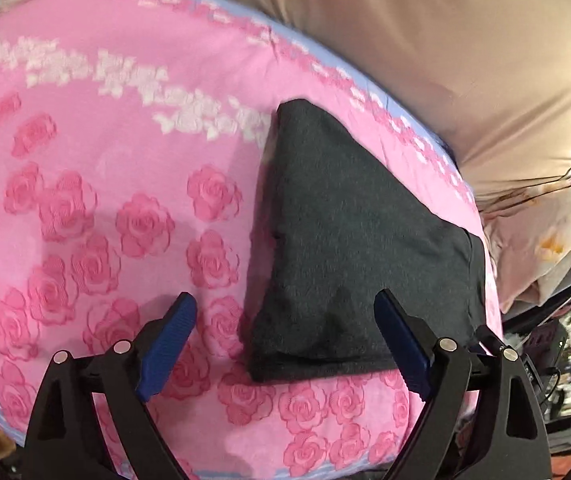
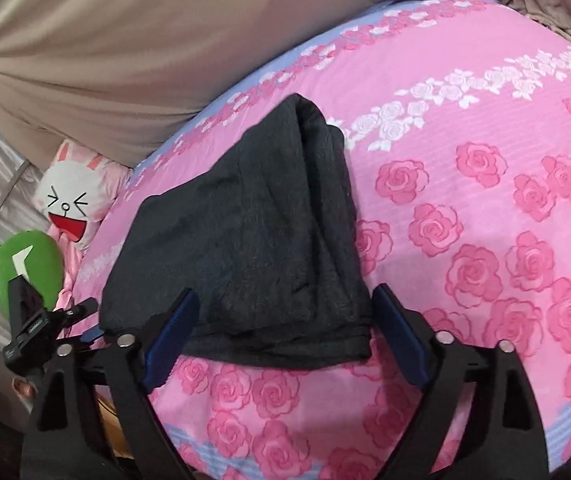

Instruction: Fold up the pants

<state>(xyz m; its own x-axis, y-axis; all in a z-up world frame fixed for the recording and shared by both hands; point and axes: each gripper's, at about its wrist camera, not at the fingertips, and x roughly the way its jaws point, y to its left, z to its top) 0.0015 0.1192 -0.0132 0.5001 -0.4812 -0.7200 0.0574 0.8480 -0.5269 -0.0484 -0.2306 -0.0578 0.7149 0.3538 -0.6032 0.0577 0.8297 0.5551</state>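
Dark grey pants point(image 1: 349, 248) lie folded into a compact stack on the pink rose-print bedspread point(image 1: 105, 200). My left gripper point(image 1: 285, 304) is open and empty, raised over the stack's near left corner. In the right wrist view the same pants point(image 2: 245, 240) lie flat, long side running away from me. My right gripper point(image 2: 285, 300) is open and empty, raised over the stack's near edge, its blue pads point(image 2: 169, 340) either side of it. The left gripper point(image 2: 33, 320) shows at the left edge of the right wrist view.
A beige sheet point(image 1: 425, 40) covers the area behind the bedspread. A white rabbit plush point(image 2: 73, 200) and a green plush point(image 2: 33, 264) lie left of the bedspread in the right wrist view. Cluttered items point(image 1: 565, 340) sit off the bed's right edge.
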